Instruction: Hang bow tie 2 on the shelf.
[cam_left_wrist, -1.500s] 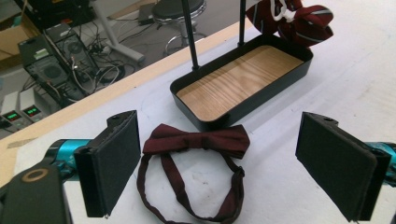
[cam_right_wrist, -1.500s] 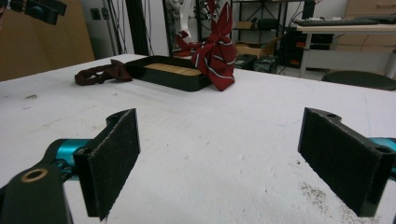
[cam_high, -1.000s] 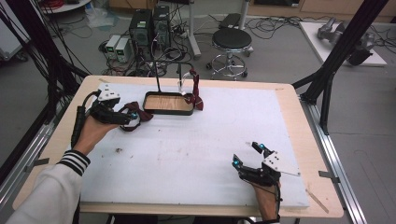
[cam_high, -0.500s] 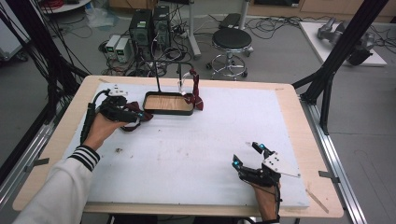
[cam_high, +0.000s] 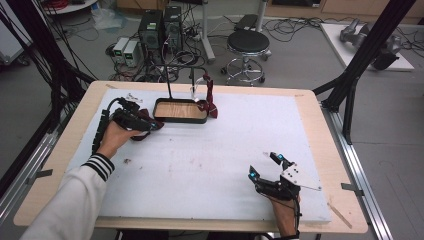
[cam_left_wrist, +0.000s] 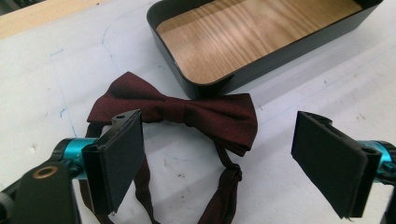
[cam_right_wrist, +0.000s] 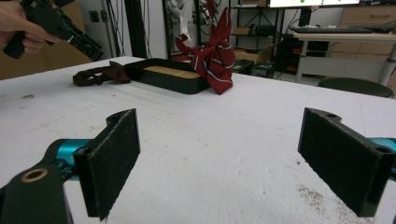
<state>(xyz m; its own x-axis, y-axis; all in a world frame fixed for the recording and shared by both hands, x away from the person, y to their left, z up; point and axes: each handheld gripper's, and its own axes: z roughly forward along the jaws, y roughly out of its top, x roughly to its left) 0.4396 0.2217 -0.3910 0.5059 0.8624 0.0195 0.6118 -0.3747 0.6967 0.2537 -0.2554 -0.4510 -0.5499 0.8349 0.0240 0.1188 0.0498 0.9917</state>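
A dark red bow tie (cam_left_wrist: 187, 112) with its strap lies flat on the white table cover, just left of a black tray (cam_high: 181, 118) with a wooden floor (cam_left_wrist: 252, 32). My left gripper (cam_left_wrist: 229, 158) hovers over the bow tie (cam_high: 150, 125), jaws open on either side of it and not touching it. A red striped necktie (cam_high: 209, 97) hangs bunched at the tray's right end, seen also in the right gripper view (cam_right_wrist: 212, 53). My right gripper (cam_high: 265, 167) rests near the table's front right, open with nothing between its pads (cam_right_wrist: 116, 154).
Two thin black posts (cam_high: 167, 82) rise behind the tray. The white cover (cam_high: 210, 160) spans most of the wooden table. A stool (cam_high: 248, 42) and computer boxes (cam_high: 160, 25) stand on the floor beyond the far edge.
My left gripper has moved right, toward the tray, and now stands over the bow tie. The right gripper has stayed put.
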